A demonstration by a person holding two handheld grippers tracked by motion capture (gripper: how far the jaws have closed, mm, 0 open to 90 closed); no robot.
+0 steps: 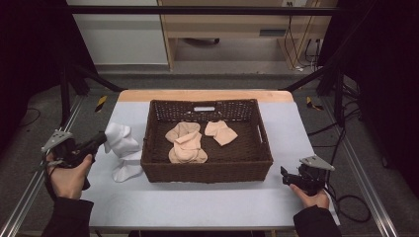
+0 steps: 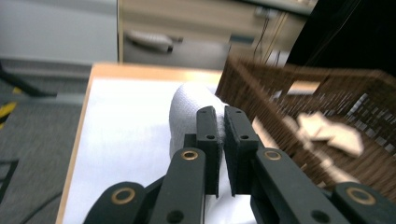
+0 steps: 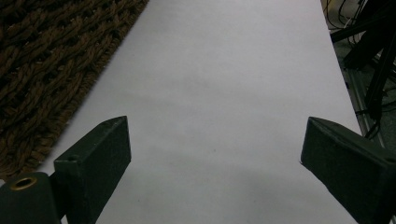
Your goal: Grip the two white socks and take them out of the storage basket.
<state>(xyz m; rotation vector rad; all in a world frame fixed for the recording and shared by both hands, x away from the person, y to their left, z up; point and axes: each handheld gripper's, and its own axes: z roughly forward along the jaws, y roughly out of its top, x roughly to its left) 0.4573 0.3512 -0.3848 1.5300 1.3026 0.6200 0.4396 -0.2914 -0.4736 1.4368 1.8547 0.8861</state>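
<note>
White sock (image 1: 122,148) is pinched in left claw (image 2: 221,122), lifted beside basket (image 1: 207,174), likely for loading; right claw (image 3: 212,149) is held wide, idle.

Basket (image 1: 207,170): dark brown woven wicker, with a pale label (image 1: 204,108) set on the far wall. Socks inside (image 1: 188,143): peach-beige, plain. Sock outside (image 1: 122,148): white, finely ribbed texture seen in the left gripper view. Table cover (image 1: 207,202): pale grey-white, unpatterned; table edge (image 1: 205,95) in light wood tone. Left gripper (image 2: 220,135): black jaws, brass-coloured rivets, grey top plate. Right gripper (image 1: 286,175): black, grey plate. Sleeves (image 1: 69,219): black.
</note>
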